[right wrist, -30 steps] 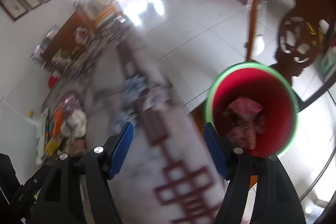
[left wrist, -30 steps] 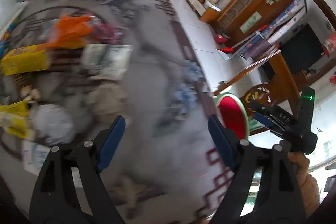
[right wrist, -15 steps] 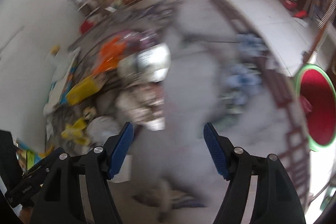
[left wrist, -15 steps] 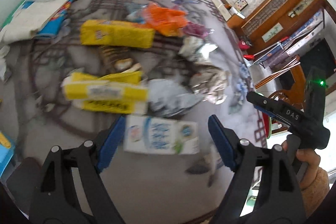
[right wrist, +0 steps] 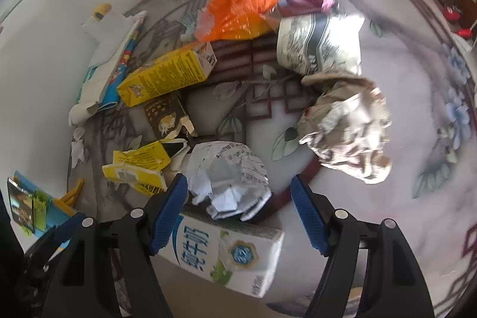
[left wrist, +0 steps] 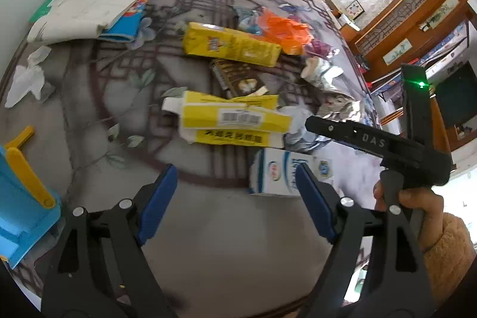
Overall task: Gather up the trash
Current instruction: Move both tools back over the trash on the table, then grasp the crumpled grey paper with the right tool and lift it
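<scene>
Right wrist view: the right gripper (right wrist: 238,209) hangs above a white milk carton (right wrist: 226,252) lying on its side on the patterned carpet (right wrist: 387,213); its jaws are opening, with nothing pressed by the blue pads, and it holds nothing. Just behind the carton, touching it, sits a crumpled white paper (right wrist: 229,174). Beyond the carton lie a crushed yellow box (right wrist: 140,168), a long yellow carton (right wrist: 167,76), an orange plastic bag (right wrist: 238,10) and crumpled foil wrapping (right wrist: 345,127). In the left wrist view the left gripper (left wrist: 235,201) stands wide apart and empty, the milk carton (left wrist: 277,174) by its right finger.
</scene>
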Available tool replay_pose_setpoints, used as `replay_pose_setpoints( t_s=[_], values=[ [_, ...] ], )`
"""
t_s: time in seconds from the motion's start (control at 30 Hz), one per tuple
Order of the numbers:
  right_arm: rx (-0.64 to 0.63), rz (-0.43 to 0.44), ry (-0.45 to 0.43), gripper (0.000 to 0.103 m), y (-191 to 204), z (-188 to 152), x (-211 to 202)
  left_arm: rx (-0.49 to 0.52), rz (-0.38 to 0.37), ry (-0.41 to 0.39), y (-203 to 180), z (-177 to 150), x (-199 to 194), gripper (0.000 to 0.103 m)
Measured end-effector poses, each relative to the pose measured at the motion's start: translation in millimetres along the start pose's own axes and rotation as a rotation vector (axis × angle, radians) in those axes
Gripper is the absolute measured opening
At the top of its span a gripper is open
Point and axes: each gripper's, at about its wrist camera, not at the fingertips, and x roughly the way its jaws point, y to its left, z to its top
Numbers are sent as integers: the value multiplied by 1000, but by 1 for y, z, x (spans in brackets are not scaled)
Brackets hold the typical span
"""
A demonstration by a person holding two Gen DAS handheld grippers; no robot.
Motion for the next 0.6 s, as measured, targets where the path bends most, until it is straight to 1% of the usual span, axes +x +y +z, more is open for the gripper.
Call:
replay_pose_setpoints(
  t_s=[0.07, 0.13, 0.17, 0.2, 0.37, 0.5, 0.6],
  values=[
    [14, 0, 14, 69, 1, 0, 7, -21, -6, 12, 8, 0, 1, 79],
    [19, 9, 24, 50, 1, -1, 11, -46, -27, 21, 13, 0, 2, 79],
    [20, 17, 31, 50, 2, -2, 11, -64, -37, 24, 16, 0, 2, 80],
    [13, 10, 26, 45, 3, -4, 10, -76, -44, 26, 18, 0, 3, 80],
    [-38, -3, 34, 42, 10, -12, 5, -157, -91, 56, 27, 0, 12, 81],
    [-68, 30, 71, 42, 15, -30, -1, -200, -106, 71, 31, 0, 19, 81],
    [-71, 37, 51, 42, 17, -34, -12, -240, -111, 72, 36, 1, 21, 81]
  ],
)
